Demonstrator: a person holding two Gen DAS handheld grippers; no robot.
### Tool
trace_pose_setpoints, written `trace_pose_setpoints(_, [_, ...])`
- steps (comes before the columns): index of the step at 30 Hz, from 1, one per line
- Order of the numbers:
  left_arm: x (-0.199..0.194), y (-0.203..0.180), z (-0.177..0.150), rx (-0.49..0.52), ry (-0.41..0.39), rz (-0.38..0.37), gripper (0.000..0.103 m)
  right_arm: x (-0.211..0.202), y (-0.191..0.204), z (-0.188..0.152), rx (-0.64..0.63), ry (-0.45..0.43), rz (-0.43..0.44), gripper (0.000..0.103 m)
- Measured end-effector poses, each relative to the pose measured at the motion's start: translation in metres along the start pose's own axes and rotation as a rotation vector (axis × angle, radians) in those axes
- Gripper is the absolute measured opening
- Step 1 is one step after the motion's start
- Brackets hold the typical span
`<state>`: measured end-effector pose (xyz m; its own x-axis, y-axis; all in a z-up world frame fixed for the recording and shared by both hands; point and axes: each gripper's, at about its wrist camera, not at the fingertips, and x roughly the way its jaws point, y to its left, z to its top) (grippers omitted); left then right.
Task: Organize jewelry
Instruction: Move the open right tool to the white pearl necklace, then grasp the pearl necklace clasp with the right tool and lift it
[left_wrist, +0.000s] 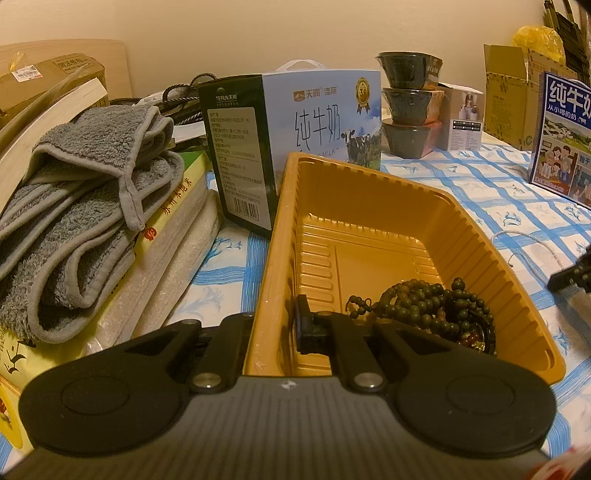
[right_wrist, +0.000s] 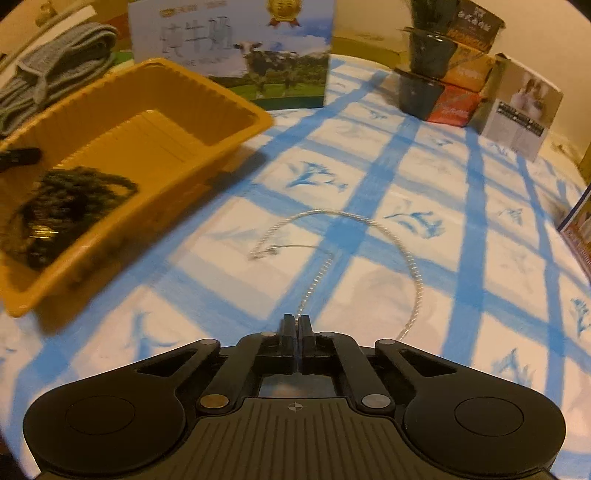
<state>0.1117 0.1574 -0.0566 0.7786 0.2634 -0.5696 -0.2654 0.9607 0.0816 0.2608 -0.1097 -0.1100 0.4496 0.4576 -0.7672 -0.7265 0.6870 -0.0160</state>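
Pinching tray (left_wrist: 280, 236) wall w/ L tongs (left_wrist: 275, 321), beads (left_wrist: 424, 306) lying inside; clamping R tongs (right_wrist: 296, 321) on chain (right_wrist: 402, 243), resting on surface (right_wrist: 443, 314).

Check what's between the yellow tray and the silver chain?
Nothing: in the right wrist view only bare checked cloth separates the tray from the chain.

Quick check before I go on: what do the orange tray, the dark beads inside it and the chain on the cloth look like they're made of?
Orange tray: thin moulded plastic, by its ribbed walls and slight sheen.
Dark beads: probably wood or seed, matte brown-green rounds strung in loops.
Chain: silvery twisted metal, going by the glint; the right tool is shut on one end.
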Motion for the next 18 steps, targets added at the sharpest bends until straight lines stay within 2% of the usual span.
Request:
trace_pose_setpoints(6, [0.0, 0.0, 0.0, 0.0, 0.0, 0.0, 0.008, -0.014, 0.037, -0.011, 0.039, 0.004, 0.074, 0.0])
trace_pose_setpoints(12, [0.0, 0.0, -0.001, 0.002, 0.001, 0.001, 0.008, -0.018, 0.055, -0.015, 0.023, -0.011, -0.009, 0.003])
trace_pose_setpoints(18, [0.0, 0.0, 0.0, 0.001, 0.002, 0.001, 0.008, -0.007, 0.048, -0.004, -0.02, -0.018, -0.028, 0.005])
